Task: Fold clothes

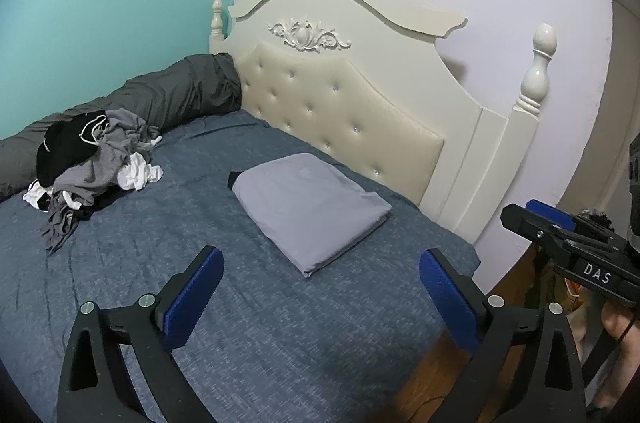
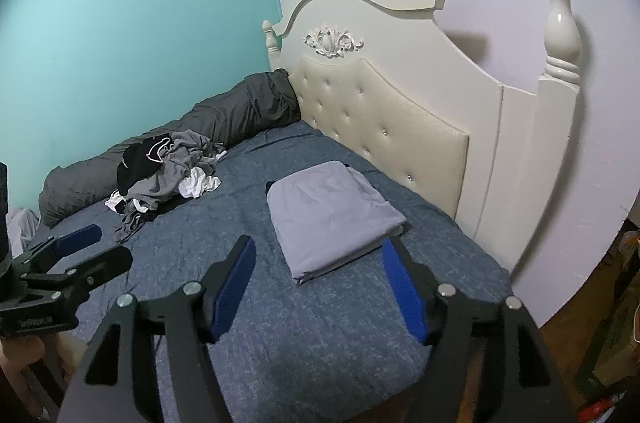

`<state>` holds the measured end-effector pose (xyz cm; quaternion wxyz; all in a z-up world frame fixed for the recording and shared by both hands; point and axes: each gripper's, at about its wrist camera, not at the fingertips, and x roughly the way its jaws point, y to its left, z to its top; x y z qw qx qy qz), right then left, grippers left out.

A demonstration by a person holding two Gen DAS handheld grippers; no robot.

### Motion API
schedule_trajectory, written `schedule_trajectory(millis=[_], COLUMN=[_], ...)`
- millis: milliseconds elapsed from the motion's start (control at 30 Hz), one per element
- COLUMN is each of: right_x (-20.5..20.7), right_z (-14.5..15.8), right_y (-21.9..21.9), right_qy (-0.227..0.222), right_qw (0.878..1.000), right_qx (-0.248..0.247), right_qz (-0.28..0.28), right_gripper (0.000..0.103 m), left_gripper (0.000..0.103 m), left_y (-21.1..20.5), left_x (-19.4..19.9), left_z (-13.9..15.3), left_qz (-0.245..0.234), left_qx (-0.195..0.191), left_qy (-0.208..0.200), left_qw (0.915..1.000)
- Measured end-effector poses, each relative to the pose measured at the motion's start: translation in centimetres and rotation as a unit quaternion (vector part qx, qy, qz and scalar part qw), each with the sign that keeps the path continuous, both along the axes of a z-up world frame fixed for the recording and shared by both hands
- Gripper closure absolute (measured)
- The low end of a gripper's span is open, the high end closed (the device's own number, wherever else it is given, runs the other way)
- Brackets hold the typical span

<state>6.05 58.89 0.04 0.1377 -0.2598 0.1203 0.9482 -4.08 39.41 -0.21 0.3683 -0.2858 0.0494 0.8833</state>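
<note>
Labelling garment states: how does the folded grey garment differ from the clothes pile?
The folded grey garment is one flat, squared-off piece; the clothes pile is a crumpled heap of several items. The garment is plain light grey; the pile mixes black, grey and white. The garment lies near the headboard; the pile sits by the dark grey bolster at the teal wall. Both rest on the blue bedspread, untouched by either open gripper.

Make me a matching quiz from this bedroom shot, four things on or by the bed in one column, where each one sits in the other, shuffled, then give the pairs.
Things:
1. folded grey garment
2. pile of unfolded clothes
3. dark grey rolled duvet
4. cream tufted headboard

Places:
A. along the teal wall
B. upright against the white wall
C. on the blue bedspread, near the headboard
D. heaped beside the duvet

Pairs: 1-C, 2-D, 3-A, 4-B
</note>
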Motion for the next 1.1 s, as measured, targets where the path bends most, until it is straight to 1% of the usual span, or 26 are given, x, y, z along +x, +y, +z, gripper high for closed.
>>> schedule_trajectory(millis=[267, 367, 433, 700, 1100], right_x=[1.6, 2.2, 2.5, 3.9, 5.5], right_z=[-0.1, -0.2, -0.2, -0.6, -0.8], right_y=[-1.2, -1.6, -1.9, -3.2, -4.4], right_qy=[-0.002, -0.002, -0.003, -0.004, 0.005], right_qw=[1.0, 1.0, 1.0, 1.0, 1.0], right_qx=[-0.002, -0.002, -0.001, 0.012, 0.003], right_qz=[-0.014, -0.021, -0.024, -0.025, -0.025], right_gripper=[0.028, 0.024, 0.018, 0.014, 0.011], left_gripper=[0.0, 0.0, 0.0, 0.0, 0.0], left_y=[-1.2, -1.6, -1.8, -2.9, -4.0], left_x=[0.9, 1.5, 1.7, 2.8, 4.2], left_z=[0.0, 0.0, 0.0, 0.0, -0.2], left_qz=[0.008, 0.004, 0.004, 0.008, 0.016], left_qx=[0.002, -0.003, -0.003, -0.003, -0.006], left_qy=[0.004, 0.007, 0.008, 0.009, 0.013], left_qw=[1.0, 1.0, 1.0, 0.9999, 0.9998])
